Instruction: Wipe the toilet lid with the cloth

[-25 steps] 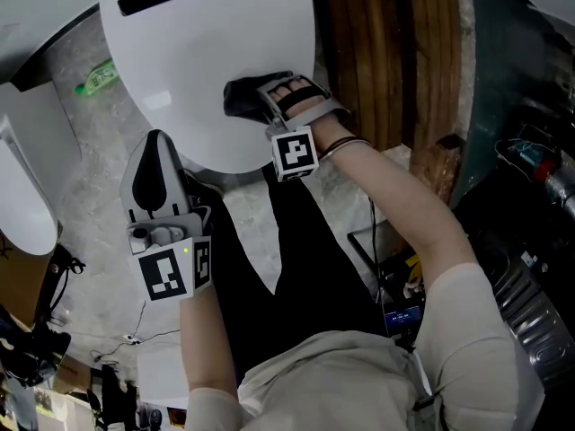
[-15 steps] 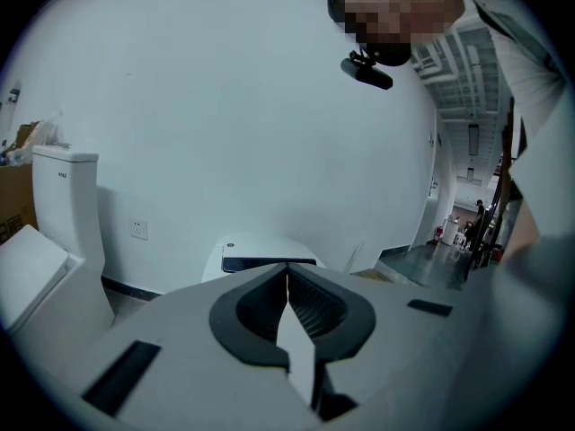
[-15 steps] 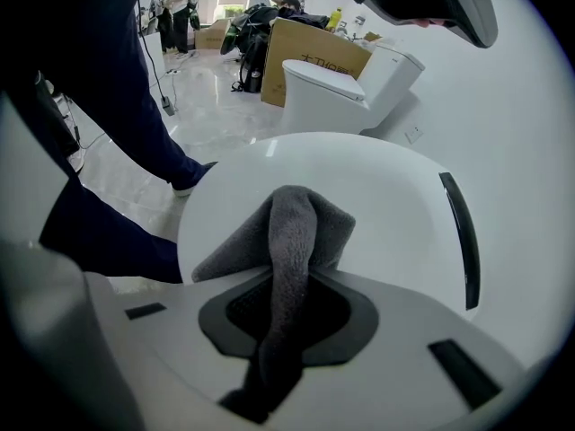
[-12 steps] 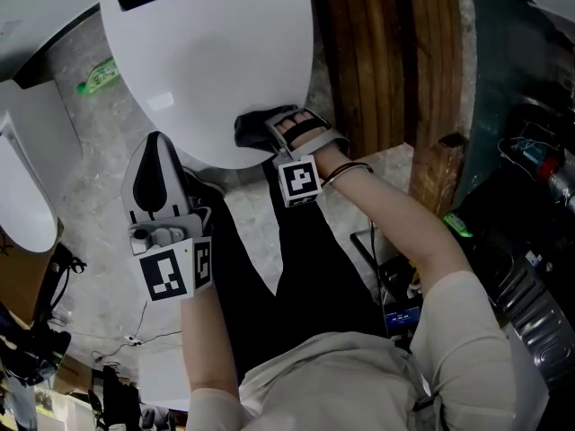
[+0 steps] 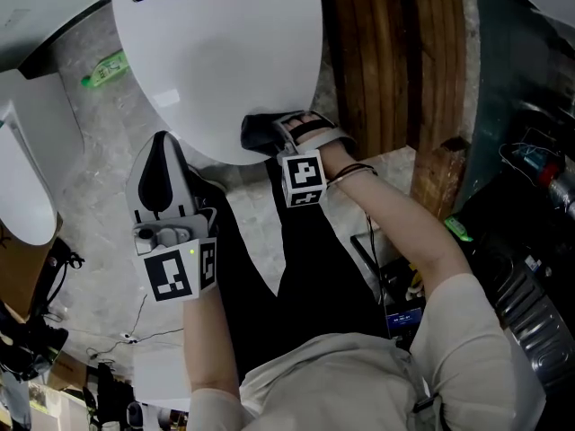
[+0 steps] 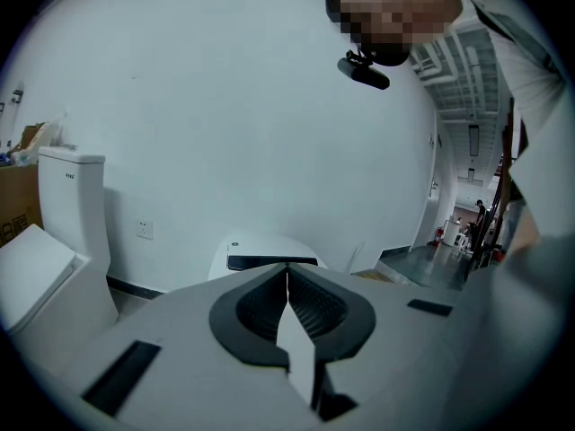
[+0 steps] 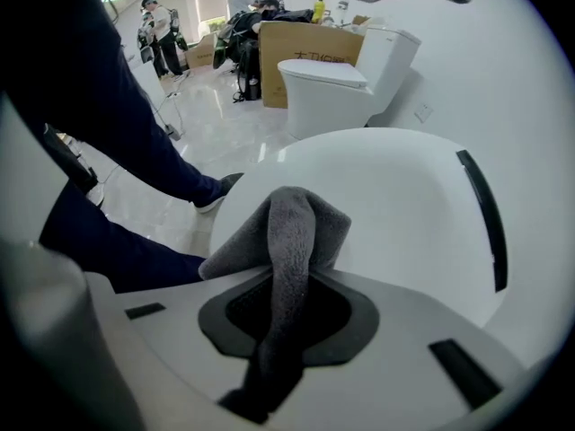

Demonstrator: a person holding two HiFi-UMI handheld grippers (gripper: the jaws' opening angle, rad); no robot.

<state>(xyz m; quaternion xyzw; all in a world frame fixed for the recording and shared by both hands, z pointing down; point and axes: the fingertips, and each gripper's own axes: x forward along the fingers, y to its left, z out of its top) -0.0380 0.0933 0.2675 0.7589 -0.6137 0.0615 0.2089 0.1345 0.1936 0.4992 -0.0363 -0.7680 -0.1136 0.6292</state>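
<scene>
Right gripper view: the light-grey two-jaw right gripper is seen pinching a dark grey terry cloth, which is bunched between the jaws and spills out ahead of them.
Cloth position: the folded front of the cloth is pressed onto the near rim of the glossy white oval toilet lid.
Head view, right side: the cloth is laid on the lower right edge of the lid, with the right gripper directly behind it and the black-and-white marker cube nearer the wrist.
Left gripper: the jaws of the left gripper are pressed together with nothing held between them.
Left gripper position: the left gripper is held just below the front edge of the lid, apart from the cloth, over the pale marbled floor.
Beside the lid: a dark brown wooden slatted panel is seen to its right, and a small green plastic bottle is lying on the floor to its left.
Background: a second white ceramic toilet is stood near a brown cardboard box.
</scene>
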